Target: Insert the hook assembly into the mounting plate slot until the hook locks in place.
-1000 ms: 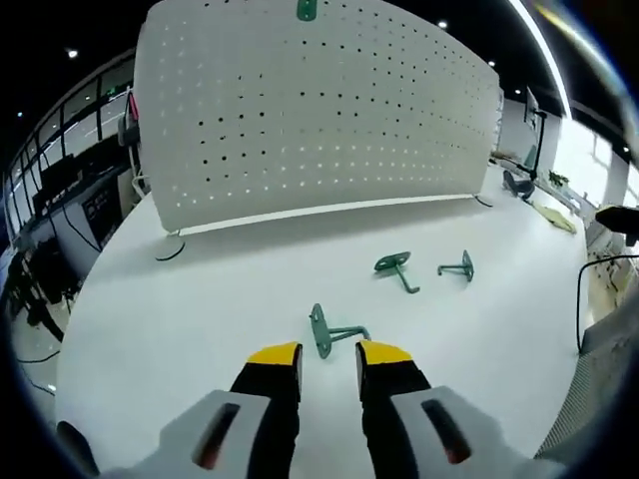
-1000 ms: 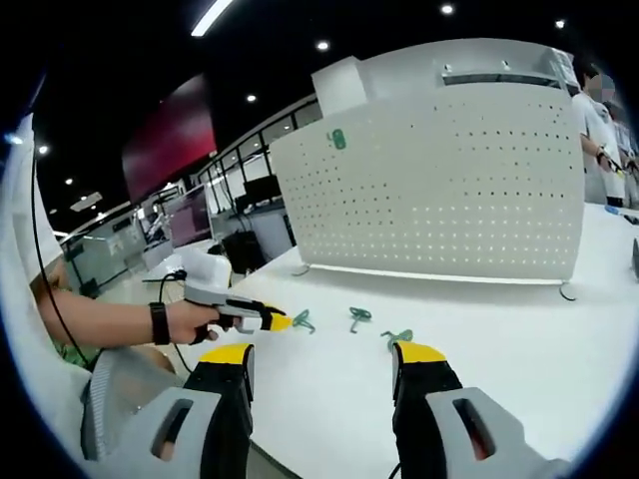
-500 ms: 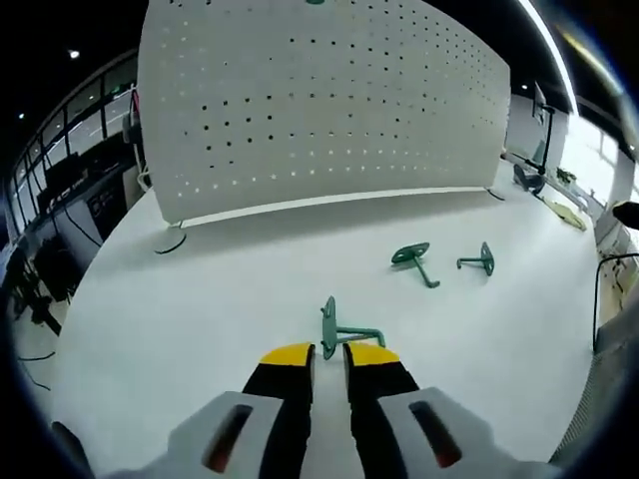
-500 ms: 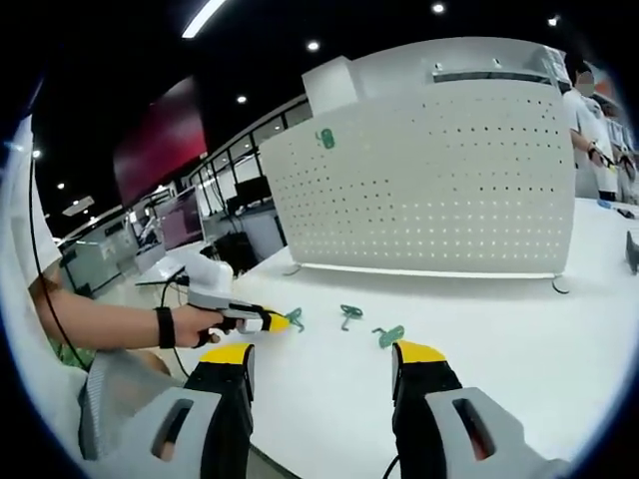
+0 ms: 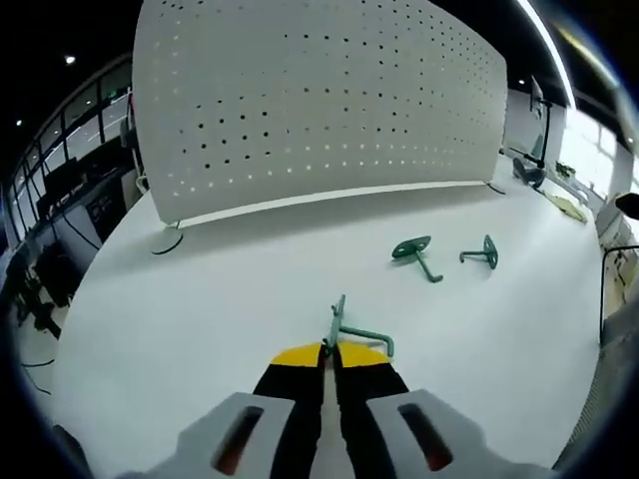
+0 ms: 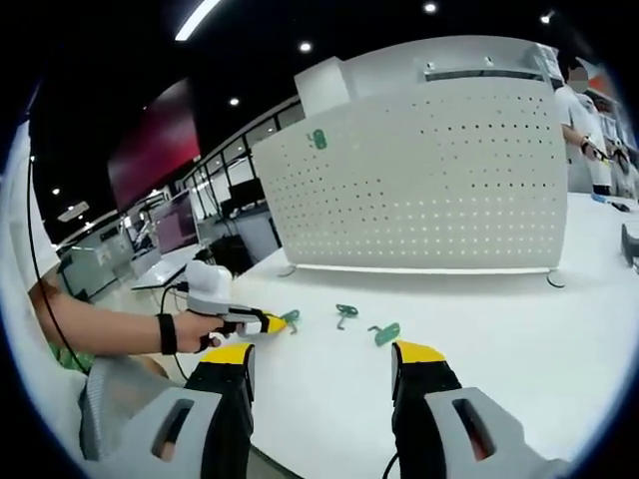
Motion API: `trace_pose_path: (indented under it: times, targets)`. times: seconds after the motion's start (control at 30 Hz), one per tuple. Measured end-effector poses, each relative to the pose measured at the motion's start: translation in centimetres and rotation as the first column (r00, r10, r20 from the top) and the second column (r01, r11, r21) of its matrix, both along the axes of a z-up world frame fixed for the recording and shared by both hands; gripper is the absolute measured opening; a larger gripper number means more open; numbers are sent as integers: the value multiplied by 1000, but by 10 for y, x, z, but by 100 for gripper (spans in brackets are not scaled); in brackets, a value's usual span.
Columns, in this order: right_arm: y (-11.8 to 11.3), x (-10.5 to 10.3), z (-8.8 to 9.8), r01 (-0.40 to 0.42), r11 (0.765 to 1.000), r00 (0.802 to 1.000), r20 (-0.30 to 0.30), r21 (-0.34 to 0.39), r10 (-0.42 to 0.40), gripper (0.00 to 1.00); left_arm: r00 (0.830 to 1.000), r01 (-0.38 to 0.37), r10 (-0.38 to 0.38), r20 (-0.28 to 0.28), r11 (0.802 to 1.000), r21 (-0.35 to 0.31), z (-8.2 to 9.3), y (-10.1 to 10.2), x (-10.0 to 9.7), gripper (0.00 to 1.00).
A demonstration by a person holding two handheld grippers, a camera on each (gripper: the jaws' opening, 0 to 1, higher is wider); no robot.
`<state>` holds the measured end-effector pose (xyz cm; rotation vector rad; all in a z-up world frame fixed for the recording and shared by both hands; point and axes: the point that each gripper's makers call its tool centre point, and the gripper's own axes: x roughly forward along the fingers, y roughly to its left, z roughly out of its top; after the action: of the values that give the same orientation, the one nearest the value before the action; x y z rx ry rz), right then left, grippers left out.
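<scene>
Over the preceding second the fingers of the left gripper (image 5: 329, 351) had been brought together from a spread stance about the nearest green hook (image 5: 344, 326), and by this moment they were pressed onto its flat plate, which was held edge-up between the yellow tips with its bent arm reaching off to the right; in the right gripper view the same hook (image 6: 291, 317) was seen at the tip of the left gripper (image 6: 274, 322), close above the white desk (image 5: 200, 299). The right gripper (image 6: 324, 356) was held low at the near edge of the desk with its fingers spread wide and nothing between them. Further out, two more green hooks were left lying on the desk, one (image 5: 413, 252) near the middle and another (image 5: 483, 254) just beside it to the right. Beyond them the white perforated mounting plate (image 5: 319, 100) was stood upright across the desk, and a green hook (image 6: 318, 139) was already seen high on its face in the right gripper view. The task was judged to be at an early stage: a hook had been grasped, but it was well apart from the plate, and carrying it across, inserting it into a slot and locking it remained to be done.
</scene>
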<state>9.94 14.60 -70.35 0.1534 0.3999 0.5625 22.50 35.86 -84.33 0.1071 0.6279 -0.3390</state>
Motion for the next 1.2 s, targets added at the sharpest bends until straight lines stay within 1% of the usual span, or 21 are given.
trace_pose_path:
  times: [0.07, 0.23, 0.33, 0.43, 0.5, 0.6, 0.77, 0.83, 0.87, 0.93, 1.07, 1.1, 1.17, 1.2]
  targets:
    - [1, 0, 1, -3, 1000, 1000, 3, 0, 3, 56, 1000, -2, 2, -3, 1000, -1, 1, 0, 0, 4]
    - [3, 0, 2, -6, 1000, 1000, 5, 1, 6, 56, 1000, 0, 0, 15, 1000, -2, 8, -1, 0, 4]
    - [3, -1, 2, -7, 1000, 1000, 7, 2, 6, 56, 1000, -1, 1, 21, 1000, -14, 10, -1, 2, 4]
    - [2, -1, 3, -6, 1000, 1000, 9, 1, 6, 56, 1000, 1, 0, 31, 1000, -15, 19, -2, 1, 4]
    - [3, -1, 4, -5, 1000, 1000, 12, 6, 5, 55, 999, 4, -3, 35, 999, -35, 23, -4, 1, 3]
    - [3, -1, 4, -9, 1000, 1000, 14, 6, 8, 55, 999, 6, -5, 39, 999, -44, 29, -6, 0, 4]
    - [5, -2, 5, -14, 1000, 1000, 14, 13, 14, 55, 997, 24, -20, 69, 998, -57, 43, -11, -2, 4]
    - [6, -2, 6, -18, 1000, 1000, 17, 11, 18, 55, 997, 28, -23, 77, 997, -68, 51, -14, -4, 3]
    - [6, -2, 6, -20, 1000, 1000, 21, 11, 19, 55, 996, 35, -28, 87, 996, -80, 57, -17, -6, 3]
    - [7, -2, 7, -22, 1000, 1000, 23, 14, 22, 55, 996, 44, -35, 85, 993, -108, 64, -22, -9, 3]
    - [9, -3, 8, -34, 999, 999, 27, 9, 34, 55, 996, 58, -49, 77, 990, -125, 71, -27, -14, 3]
    - [10, -3, 9, -38, 999, 999, 29, 10, 37, 55, 996, 57, -45, 77, 987, -150, 75, -29, -16, 3]
    - [11, -3, 9, -42, 999, 999, 32, 10, 42, 55, 996, 57, -45, 74, 986, -160, 78, -30, -17, 3]
    - [12, -3, 10, -48, 999, 998, 36, 9, 47, 55, 997, 54, -44, 60, 982, -180, 79, -32, -20, 3]
